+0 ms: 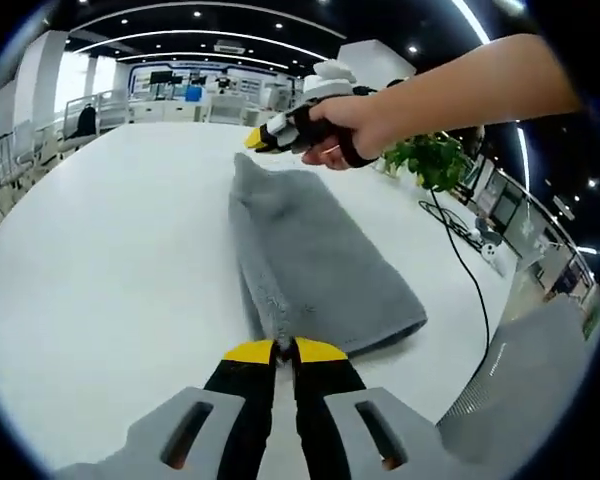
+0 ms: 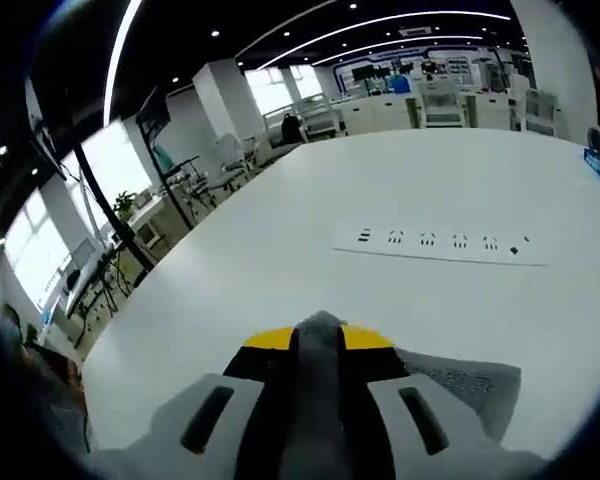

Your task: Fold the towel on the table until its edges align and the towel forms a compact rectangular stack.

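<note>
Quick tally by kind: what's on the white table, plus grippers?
Grey terry towel: 1
White built-in socket strip: 1
Yellow-tipped grippers: 2, left gripper and right gripper, jaws shut on the towel
Total: 4

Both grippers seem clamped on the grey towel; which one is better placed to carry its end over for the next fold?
Probably right gripper: it pinches the towel at its raised far corner, free to swing across. The left gripper holds the near edge low at the table.
</note>
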Demonstrator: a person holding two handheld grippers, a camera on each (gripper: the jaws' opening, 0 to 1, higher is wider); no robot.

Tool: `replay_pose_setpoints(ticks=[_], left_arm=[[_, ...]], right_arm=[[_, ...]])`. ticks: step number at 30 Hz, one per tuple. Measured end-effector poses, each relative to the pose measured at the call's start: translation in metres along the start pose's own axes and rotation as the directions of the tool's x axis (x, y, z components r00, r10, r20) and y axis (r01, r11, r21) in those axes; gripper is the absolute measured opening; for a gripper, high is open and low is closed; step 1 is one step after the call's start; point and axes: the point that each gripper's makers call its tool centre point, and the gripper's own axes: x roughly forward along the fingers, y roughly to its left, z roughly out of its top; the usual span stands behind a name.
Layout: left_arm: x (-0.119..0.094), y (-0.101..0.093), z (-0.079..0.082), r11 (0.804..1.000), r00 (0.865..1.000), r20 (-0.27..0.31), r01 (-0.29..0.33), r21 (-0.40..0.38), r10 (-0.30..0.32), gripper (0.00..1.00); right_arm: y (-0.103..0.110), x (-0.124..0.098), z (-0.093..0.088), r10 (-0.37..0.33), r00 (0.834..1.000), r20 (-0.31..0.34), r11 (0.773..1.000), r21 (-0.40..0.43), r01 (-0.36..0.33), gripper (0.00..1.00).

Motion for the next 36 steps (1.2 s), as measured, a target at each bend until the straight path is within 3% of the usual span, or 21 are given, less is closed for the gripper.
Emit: replay_pose_setpoints(ticks=[7, 13, 16, 18, 22, 26, 31, 36], left_arm=[[-0.012, 0.011, 0.004, 0.998, 0.999, 0.026, -0.04, 0.04, 0.039, 0.07], [-0.019, 0.012, 0.006, 0.997, 0.997, 0.054, -0.051, 0.064, 0.047, 0.06], [-0.02, 0.01, 0.007, 0.997, 0.997, 0.058, -0.047, 0.068, 0.043, 0.06], [-0.021, 0.009, 0.009, 0.996, 0.997, 0.062, -0.046, 0.079, 0.041, 0.06], [-0.022, 0.009, 0.012, 0.995, 0.997, 0.069, -0.044, 0.09, 0.038, 0.06], [-0.025, 0.008, 0.022, 0.994, 0.996, 0.087, -0.045, 0.104, 0.036, 0.07], [-0.026, 0.007, 0.033, 0.991, 0.995, 0.098, -0.042, 0.124, 0.029, 0.07], [-0.026, 0.006, 0.045, 0.991, 0.993, 0.112, -0.045, 0.13, 0.031, 0.07]], right_arm=[[-0.011, -0.03, 0.015, -0.02, 0.999, 0.043, 1.0, 0.01, 0.019, 0.14], [-0.008, -0.055, 0.019, -0.026, 0.998, 0.059, 1.0, 0.012, 0.026, 0.15], [-0.007, -0.069, 0.022, -0.034, 0.998, 0.061, 0.999, -0.013, 0.035, 0.17], [-0.007, -0.077, 0.022, -0.04, 0.998, 0.052, 0.996, -0.082, 0.045, 0.17], [-0.01, -0.086, 0.025, -0.037, 0.998, 0.058, 0.995, -0.09, 0.042, 0.21], [-0.013, -0.095, 0.033, -0.032, 0.996, 0.079, 0.995, -0.087, 0.039, 0.26], [-0.008, -0.115, 0.031, -0.011, 0.998, 0.07, 0.987, -0.159, 0.022, 0.32], [-0.011, -0.144, 0.041, -0.028, 0.993, 0.113, 0.99, -0.132, 0.043, 0.35]])
